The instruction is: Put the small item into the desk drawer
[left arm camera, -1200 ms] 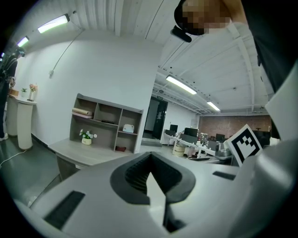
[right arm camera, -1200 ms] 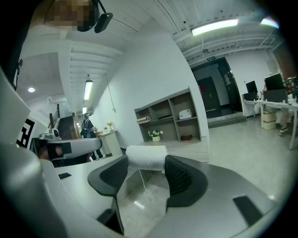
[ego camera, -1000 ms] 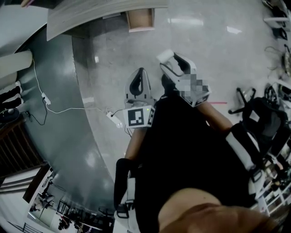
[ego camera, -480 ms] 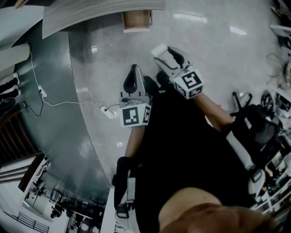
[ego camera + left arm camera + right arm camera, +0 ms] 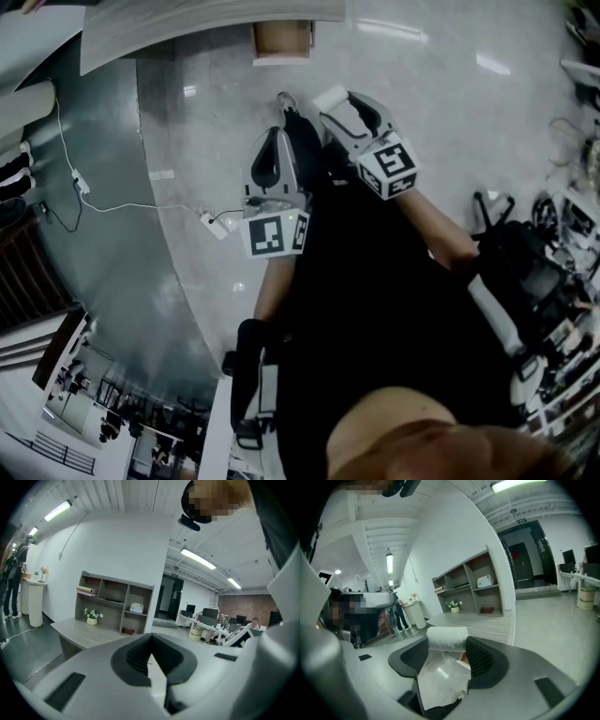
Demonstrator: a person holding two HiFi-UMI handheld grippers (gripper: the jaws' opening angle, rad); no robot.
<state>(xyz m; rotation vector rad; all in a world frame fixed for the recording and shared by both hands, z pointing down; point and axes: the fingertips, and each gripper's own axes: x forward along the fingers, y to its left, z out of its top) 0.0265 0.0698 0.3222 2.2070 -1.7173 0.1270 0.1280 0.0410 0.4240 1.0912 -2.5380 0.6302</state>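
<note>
The right gripper [image 5: 449, 660] is clamped on the small item [image 5: 446, 638] (a white roll), held well apart from the far desk [image 5: 187, 23]. The left gripper [image 5: 152, 656] is clenched, with nothing between its jaws.

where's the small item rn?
In the right claw: the right gripper view shows the small item, a white roll, pinched between its jaws in mid-air, with the shelf unit far behind.

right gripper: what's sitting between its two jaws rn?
A white roll, pinched between the right gripper's jaw tips, with clear plastic trailing below it. Right gripper view shows it.
</note>
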